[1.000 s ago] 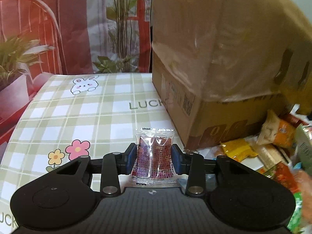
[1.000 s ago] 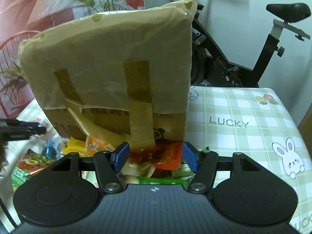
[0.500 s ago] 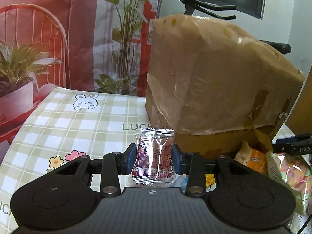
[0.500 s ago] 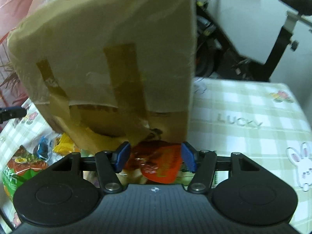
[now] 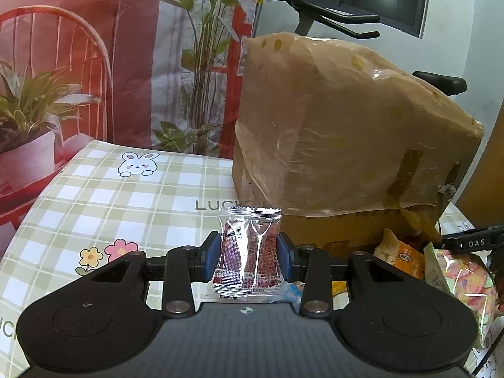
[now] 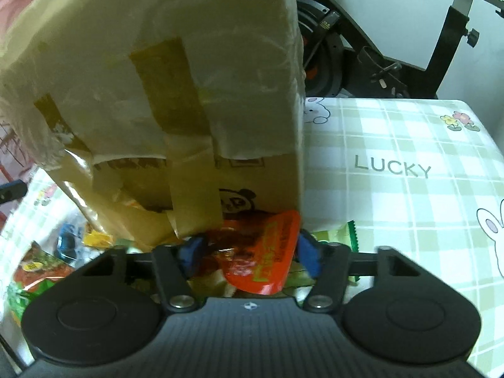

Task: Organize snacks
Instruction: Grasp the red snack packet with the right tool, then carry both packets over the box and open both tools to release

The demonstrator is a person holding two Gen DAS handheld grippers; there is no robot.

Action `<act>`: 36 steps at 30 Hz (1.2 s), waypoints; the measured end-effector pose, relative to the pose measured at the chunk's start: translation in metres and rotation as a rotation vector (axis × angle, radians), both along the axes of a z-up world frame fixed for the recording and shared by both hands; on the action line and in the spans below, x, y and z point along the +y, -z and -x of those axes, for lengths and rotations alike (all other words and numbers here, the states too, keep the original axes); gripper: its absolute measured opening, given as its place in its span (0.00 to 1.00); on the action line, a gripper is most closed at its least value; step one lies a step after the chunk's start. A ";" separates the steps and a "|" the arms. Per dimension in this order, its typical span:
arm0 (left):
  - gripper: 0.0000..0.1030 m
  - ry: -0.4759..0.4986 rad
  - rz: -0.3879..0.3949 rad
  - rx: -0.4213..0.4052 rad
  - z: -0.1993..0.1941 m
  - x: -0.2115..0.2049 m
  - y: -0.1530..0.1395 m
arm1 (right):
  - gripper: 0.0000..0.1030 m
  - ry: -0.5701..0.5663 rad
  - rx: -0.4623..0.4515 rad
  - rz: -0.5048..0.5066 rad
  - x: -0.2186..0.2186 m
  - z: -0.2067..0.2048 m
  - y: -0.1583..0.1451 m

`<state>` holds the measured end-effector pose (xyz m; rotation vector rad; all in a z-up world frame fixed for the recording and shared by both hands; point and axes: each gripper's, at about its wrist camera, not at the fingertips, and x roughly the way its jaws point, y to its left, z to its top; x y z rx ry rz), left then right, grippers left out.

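A small clear packet (image 5: pixel 252 233) with dark red and purple contents stands upright in my left gripper (image 5: pixel 247 252), whose blue pads press its two sides, above the checked tablecloth (image 5: pixel 110 195). My right gripper (image 6: pixel 249 249) points down at a pile of snacks at the foot of a big cardboard box (image 6: pixel 157 78). An orange-red snack packet (image 6: pixel 267 252) lies between its blue pads. Its jaws are closing around the packet; the picture is blurred and I see no firm squeeze.
The plastic-wrapped box (image 5: pixel 330 141) takes up the table's middle. Loose snacks lie at its base: an orange pack (image 5: pixel 403 255), a pastel candy bag (image 5: pixel 466 277), a green packet (image 6: pixel 343 236), a green-orange bag (image 6: pixel 34 267). An exercise bike (image 6: pixel 362 56) stands behind the table.
My left gripper has risen with its packet, so more of the box top shows. My right gripper has dropped closer to the orange-red packet, and its pads have drawn nearer together.
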<state>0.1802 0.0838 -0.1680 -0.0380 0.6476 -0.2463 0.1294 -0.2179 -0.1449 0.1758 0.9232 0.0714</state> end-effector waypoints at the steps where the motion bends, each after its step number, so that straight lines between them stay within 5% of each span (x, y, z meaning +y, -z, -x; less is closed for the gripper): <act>1: 0.39 0.002 -0.002 -0.001 0.001 -0.001 0.000 | 0.47 -0.002 -0.012 0.010 0.003 0.003 -0.002; 4: 0.39 0.008 -0.005 -0.007 0.003 -0.003 -0.003 | 0.25 0.002 -0.038 0.004 0.002 0.011 -0.010; 5: 0.39 0.010 -0.006 -0.010 0.004 -0.004 -0.004 | 0.01 0.013 -0.048 0.013 0.003 0.014 -0.013; 15: 0.39 0.040 -0.018 -0.051 0.025 -0.020 -0.024 | 0.01 0.088 -0.152 -0.015 -0.015 0.051 -0.050; 28: 0.39 0.046 -0.017 -0.192 0.057 -0.038 -0.079 | 0.01 0.084 -0.442 0.035 -0.007 0.101 -0.135; 36: 0.39 0.055 -0.008 -0.302 0.049 -0.057 -0.127 | 0.01 0.017 -0.592 0.055 0.010 0.091 -0.187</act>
